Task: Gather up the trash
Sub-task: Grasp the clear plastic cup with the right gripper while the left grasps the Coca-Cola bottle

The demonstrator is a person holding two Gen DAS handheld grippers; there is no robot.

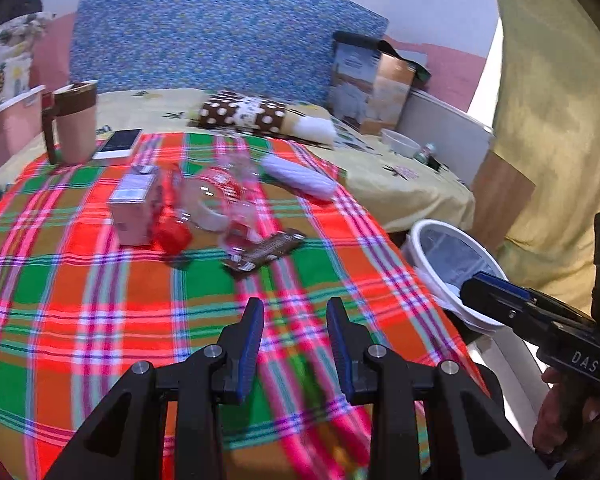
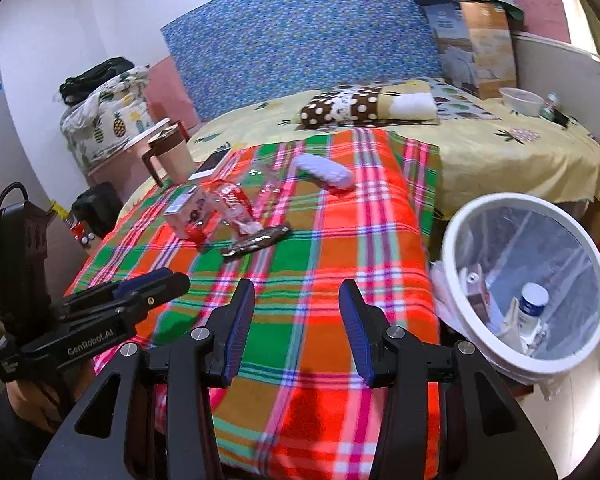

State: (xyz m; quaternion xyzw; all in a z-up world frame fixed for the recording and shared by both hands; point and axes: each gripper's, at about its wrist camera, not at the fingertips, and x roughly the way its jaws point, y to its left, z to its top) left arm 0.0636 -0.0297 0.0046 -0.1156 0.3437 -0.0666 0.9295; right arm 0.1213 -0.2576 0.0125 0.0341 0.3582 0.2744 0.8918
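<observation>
Blurred by motion in the left wrist view: clear plastic bottle (image 1: 220, 196), small carton (image 1: 134, 210) and brown wrapper (image 1: 266, 250), labels unreadable. Hid part of the bin (image 1: 452, 276) rim behind the right gripper (image 1: 484, 292). Cut off the holding hand (image 1: 572, 420) at the frame edge. Too small to identify: bin scraps (image 2: 512, 324).

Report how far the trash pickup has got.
Done: the bin beside the bed already holds a white bottle and some scraps. In hand: nothing; the left tool and right tool are both open and empty. Left: the wrapper, crushed bottle and carton on the blanket.
</observation>
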